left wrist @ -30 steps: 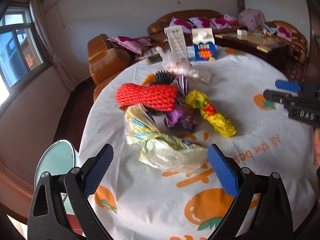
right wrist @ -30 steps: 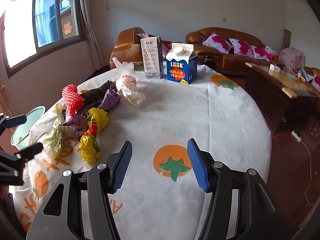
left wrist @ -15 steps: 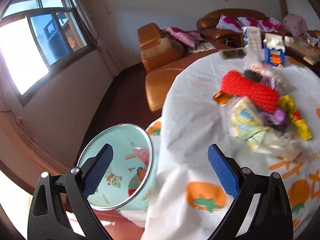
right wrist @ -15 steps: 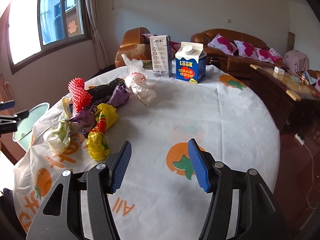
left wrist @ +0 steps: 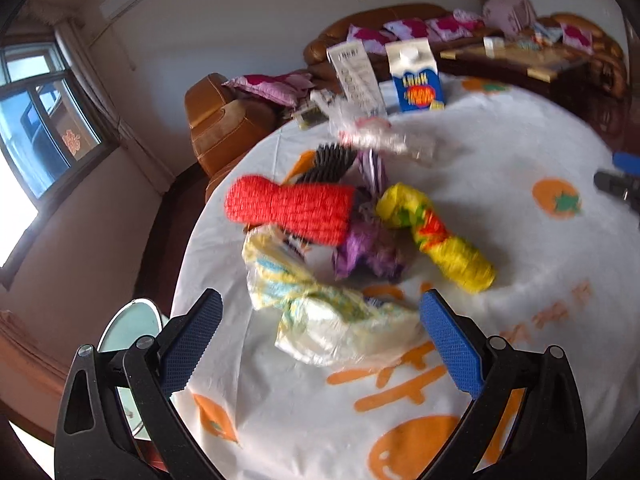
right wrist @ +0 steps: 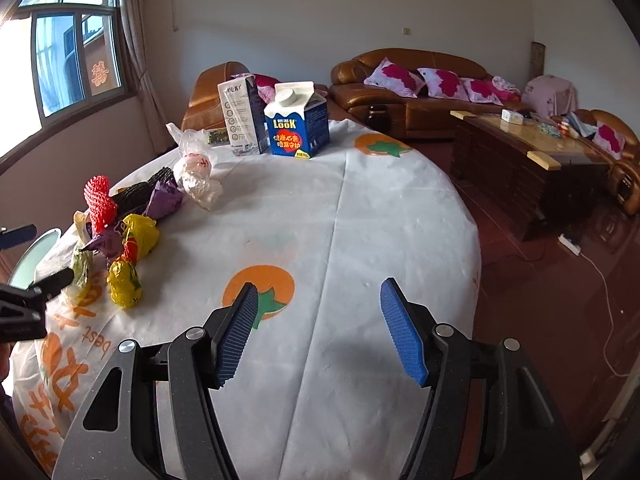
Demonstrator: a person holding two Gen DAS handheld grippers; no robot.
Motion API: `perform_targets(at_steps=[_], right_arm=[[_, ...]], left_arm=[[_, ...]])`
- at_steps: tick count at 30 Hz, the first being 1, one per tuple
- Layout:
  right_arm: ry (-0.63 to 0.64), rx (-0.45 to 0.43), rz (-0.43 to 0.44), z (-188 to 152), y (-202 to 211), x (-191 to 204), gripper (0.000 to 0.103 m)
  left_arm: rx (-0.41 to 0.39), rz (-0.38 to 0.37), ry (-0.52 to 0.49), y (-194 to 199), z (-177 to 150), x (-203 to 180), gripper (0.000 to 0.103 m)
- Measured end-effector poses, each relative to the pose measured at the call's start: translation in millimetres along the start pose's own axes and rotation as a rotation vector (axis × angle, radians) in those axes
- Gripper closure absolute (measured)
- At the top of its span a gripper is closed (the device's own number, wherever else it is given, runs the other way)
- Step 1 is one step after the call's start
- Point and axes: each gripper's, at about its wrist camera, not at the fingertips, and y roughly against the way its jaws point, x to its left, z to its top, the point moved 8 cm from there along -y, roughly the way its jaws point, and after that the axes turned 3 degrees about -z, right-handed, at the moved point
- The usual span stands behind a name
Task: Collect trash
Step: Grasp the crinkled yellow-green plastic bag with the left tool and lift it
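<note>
A pile of trash lies on the round table's white orange-print cloth (left wrist: 500,208): a pale crumpled plastic bag (left wrist: 332,316), a red foam net (left wrist: 292,208), a purple wrapper (left wrist: 368,252), a yellow wrapper (left wrist: 440,236), a black foam net (left wrist: 332,160) and a clear bag (left wrist: 380,136). My left gripper (left wrist: 320,344) is open and empty, with the pale bag just ahead between its fingers. My right gripper (right wrist: 320,332) is open and empty over the table's near side, right of the pile (right wrist: 120,240). A pale green bin (left wrist: 128,328) stands beside the table at lower left.
Two cartons, one blue (right wrist: 296,124) and one white and dark (right wrist: 242,120), stand at the table's far edge. Brown sofas (right wrist: 412,80) and a wooden coffee table (right wrist: 532,160) stand beyond. My left gripper shows at the right wrist view's left edge (right wrist: 24,296).
My left gripper swung out to the bin beside the table, then back over the table toward the pale bag. My right gripper stayed open and drifted slightly.
</note>
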Motion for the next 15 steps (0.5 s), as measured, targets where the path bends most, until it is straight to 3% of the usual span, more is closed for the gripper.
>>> perform_targets(at_steps=[3, 9, 13, 15], right_arm=[[-0.002, -0.003, 0.023, 0, -2, 7, 0.039], [0.016, 0.004, 0.045, -5, -5, 19, 0.038], [0.017, 0.004, 0.036, -6, -4, 19, 0.036], [0.014, 0.003, 0.031, -6, -4, 18, 0.036]], left_arm=[[0.03, 0.071, -0.007, -5, -19, 27, 0.006], [0.09, 0.213, 0.095, -8, -49, 115, 0.006], [0.092, 0.246, 0.171, -4, -54, 146, 0.006], [0.072, 0.223, 0.229, 5, -52, 149, 0.006]])
